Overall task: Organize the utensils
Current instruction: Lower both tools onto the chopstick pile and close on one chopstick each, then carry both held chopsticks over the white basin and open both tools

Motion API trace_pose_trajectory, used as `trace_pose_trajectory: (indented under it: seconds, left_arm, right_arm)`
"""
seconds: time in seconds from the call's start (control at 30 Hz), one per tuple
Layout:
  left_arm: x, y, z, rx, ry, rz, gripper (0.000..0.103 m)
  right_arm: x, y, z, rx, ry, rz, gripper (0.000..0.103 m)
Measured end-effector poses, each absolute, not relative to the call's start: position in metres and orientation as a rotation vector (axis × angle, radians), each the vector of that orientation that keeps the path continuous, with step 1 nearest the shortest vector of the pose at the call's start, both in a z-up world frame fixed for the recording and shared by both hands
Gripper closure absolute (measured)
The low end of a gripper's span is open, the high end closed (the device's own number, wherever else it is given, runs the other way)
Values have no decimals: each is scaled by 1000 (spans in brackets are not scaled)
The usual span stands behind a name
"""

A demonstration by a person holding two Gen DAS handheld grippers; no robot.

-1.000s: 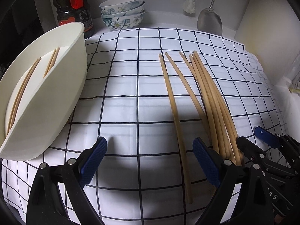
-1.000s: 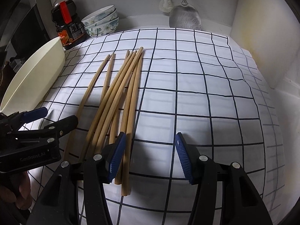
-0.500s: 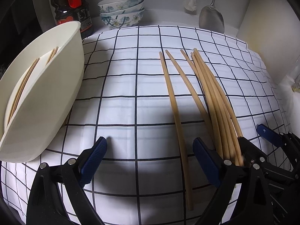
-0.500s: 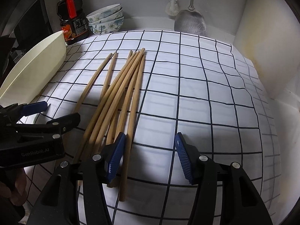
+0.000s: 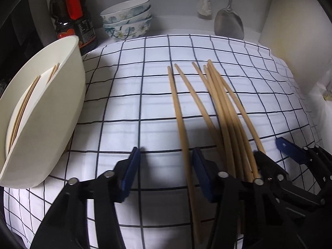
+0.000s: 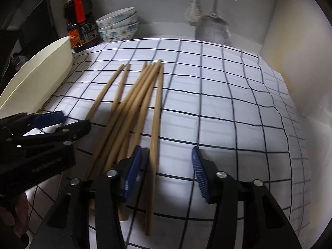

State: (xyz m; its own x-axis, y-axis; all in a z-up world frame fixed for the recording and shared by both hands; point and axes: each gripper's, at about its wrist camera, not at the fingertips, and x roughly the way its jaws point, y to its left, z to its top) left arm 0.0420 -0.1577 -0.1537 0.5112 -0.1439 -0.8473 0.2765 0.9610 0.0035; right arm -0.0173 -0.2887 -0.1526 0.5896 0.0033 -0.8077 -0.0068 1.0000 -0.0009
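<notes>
Both grippers (image 5: 164, 172) (image 6: 166, 172) beside chopsticks (image 6: 145, 95)

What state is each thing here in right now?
Loose chopsticks: lying fanned on the checked cloth.
Cream bin: tilted, two chopsticks inside.
Left gripper: jaws just closing, one chopstick between, not pinched.
Right gripper: jaws just closing, one chopstick between, not pinched.
Bowls: stacked.
Sauce bottle: upright, capped.

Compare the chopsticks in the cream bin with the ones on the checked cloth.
The chopsticks in the cream bin are few and lean against its inner wall; the chopsticks on the checked cloth are more numerous and lie flat, fanned and partly overlapping. Both sets are plain tan sticks.
</notes>
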Motion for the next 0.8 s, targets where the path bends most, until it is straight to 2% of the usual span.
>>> trace_pose_trajectory:
  seconds: [0.1, 0.13, 0.17, 0.2, 0.23, 0.5, 0.8]
  left_arm:
    - [43, -162, -153, 147, 1007, -280, 73]
    - [43, -162, -152, 146, 1009, -285, 79]
    - [43, -163, -152, 150, 1010, -290, 83]
    - [43, -164, -152, 151, 1014, -298, 92]
    - [43, -165, -152, 156, 1019, -310, 95]
    - [43, -160, -151, 124, 1053, -345, 96]
    - [42, -155, -121, 80, 1032, -373, 96]
  right_arm:
    - [-14, -284, -152, -25, 945, 40, 74]
    - [-13, -282, -151, -31, 947, 51, 81]
    - [-13, -281, -151, -38, 948, 54, 92]
    - [-12, -279, -151, -50, 949, 52, 96]
    - [-12, -279, -151, -57, 950, 49, 96]
    - [-16, -291, -149, 34, 970, 55, 97]
    - [-21, -304, -120, 113, 942, 18, 97]
